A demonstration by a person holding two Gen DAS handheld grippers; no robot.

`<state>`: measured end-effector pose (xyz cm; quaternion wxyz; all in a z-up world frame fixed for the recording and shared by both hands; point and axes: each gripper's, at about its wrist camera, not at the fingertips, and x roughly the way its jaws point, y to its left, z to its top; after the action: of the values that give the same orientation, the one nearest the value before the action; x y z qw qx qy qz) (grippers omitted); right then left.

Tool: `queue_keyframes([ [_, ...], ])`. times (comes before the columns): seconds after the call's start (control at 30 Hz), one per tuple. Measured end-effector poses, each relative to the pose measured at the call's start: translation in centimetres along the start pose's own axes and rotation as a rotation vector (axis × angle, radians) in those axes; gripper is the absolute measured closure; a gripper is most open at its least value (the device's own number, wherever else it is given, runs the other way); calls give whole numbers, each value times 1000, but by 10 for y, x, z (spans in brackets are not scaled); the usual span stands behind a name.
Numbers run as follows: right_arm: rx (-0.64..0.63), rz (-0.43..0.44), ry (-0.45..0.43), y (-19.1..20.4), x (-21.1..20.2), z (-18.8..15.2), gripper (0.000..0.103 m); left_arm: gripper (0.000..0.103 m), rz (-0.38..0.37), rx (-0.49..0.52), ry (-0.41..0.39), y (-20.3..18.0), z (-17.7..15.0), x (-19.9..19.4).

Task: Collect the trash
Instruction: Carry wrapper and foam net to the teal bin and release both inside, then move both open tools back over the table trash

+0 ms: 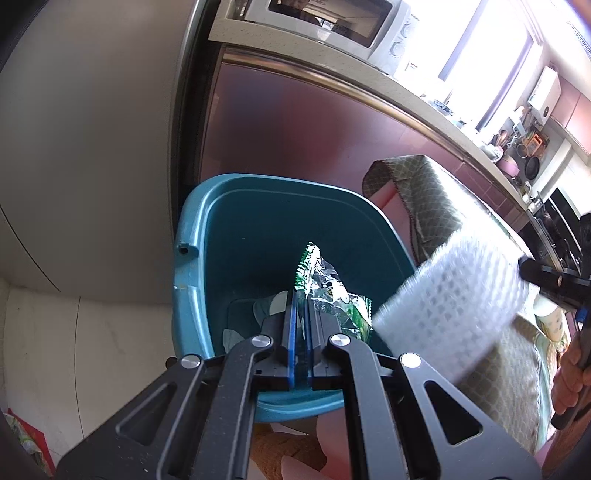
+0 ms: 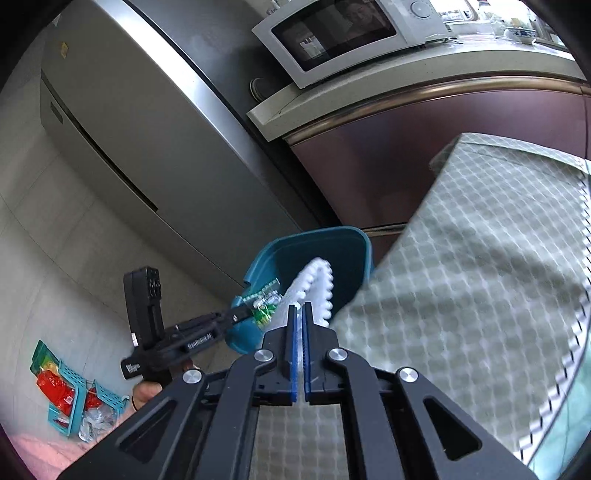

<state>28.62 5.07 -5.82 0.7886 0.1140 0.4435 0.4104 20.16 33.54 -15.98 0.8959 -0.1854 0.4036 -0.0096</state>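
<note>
A teal trash bin (image 1: 192,266) stands on the floor by the cabinet front, with some scraps at its bottom. My left gripper (image 1: 301,295) is shut on a green and clear crinkled snack wrapper (image 1: 325,291) and holds it over the bin's mouth. In the right wrist view the same bin (image 2: 354,240) lies ahead, and the left gripper (image 2: 240,315) reaches over its rim with the wrapper (image 2: 264,302). My right gripper (image 2: 298,308) is shut on a white bubble-wrap sheet (image 2: 317,288). That sheet (image 1: 454,306) hangs blurred beside the bin's right edge.
A table with a green patterned cloth (image 2: 480,258) stands right beside the bin. A grey fridge (image 2: 140,140) rises at the left, a microwave (image 2: 343,33) sits on the counter above. A teal basket (image 2: 77,391) with red packets lies on the floor.
</note>
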Motion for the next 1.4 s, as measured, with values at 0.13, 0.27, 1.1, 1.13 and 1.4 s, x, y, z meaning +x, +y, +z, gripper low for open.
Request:
queue_keyframes([
  [0.13,-30,-32,25,8,26,14,101,99,30,0,7,4,3,6],
  [0.27,-51,-69,72,11,53,20,101,98,53,10,20,6,5,15],
  [1.1,-68,-53,-113,8,-65,-33,59,69,-82,189,-146,-84,3,-54],
  [1.13,-70,-62,-133,8,-77,-39,58,67,-101,205,-155,-93,2,-59],
  [1.4,-3,-173,-255,-18,-173,-95,53,65,-277,356,-151,-187,-21,-78],
])
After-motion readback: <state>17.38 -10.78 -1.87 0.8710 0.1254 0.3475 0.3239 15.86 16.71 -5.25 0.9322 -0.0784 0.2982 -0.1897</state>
